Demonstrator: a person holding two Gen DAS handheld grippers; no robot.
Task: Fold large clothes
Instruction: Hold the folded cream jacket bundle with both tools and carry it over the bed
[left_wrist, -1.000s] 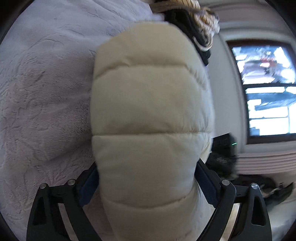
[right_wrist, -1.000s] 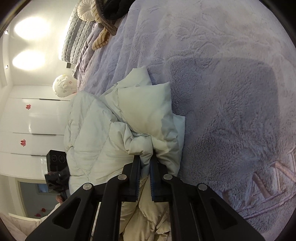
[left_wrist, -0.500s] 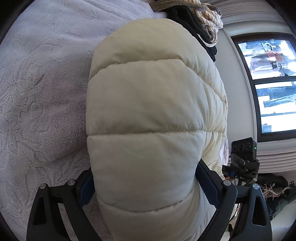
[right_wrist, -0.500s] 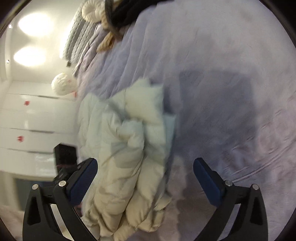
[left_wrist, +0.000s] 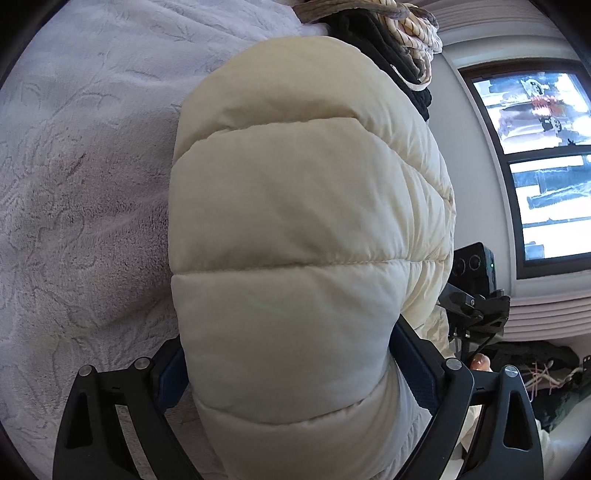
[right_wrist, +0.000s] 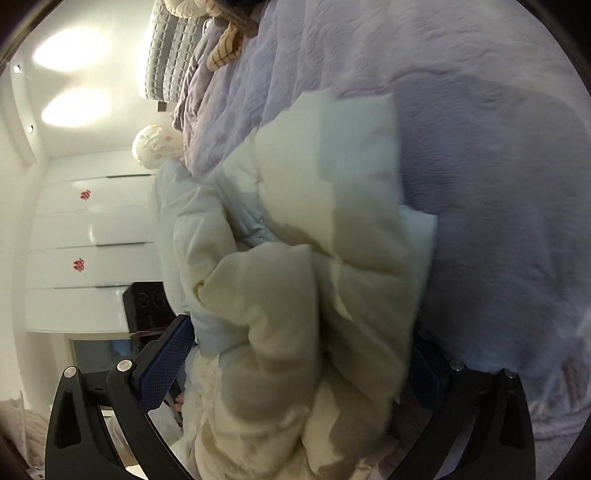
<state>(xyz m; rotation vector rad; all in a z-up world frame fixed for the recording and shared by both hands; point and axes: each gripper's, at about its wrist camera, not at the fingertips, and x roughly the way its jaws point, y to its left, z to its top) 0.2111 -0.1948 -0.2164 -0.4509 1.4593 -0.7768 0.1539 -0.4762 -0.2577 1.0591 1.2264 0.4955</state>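
Observation:
A cream quilted puffer jacket (left_wrist: 303, 240) lies bunched on a lilac fleece bedspread (left_wrist: 81, 177). In the left wrist view its puffy fold fills the gap between the wide-spread fingers of my left gripper (left_wrist: 288, 369), which is open around it. In the right wrist view the crumpled jacket (right_wrist: 295, 277) sits between the wide-open fingers of my right gripper (right_wrist: 299, 362), close in front of the camera. The bedspread (right_wrist: 498, 184) stretches to the right of it.
A pile of black and striped clothes (left_wrist: 388, 44) lies at the far end of the bed. A window (left_wrist: 535, 155) and a black camera device (left_wrist: 476, 269) are at the right. White wardrobe doors (right_wrist: 85, 236) and pillows (right_wrist: 173, 55) stand left.
My right gripper let go of the jacket fold, opened wide, and moved in close around the bunched jacket. My left gripper stayed open around the puffy fold, shifting slightly.

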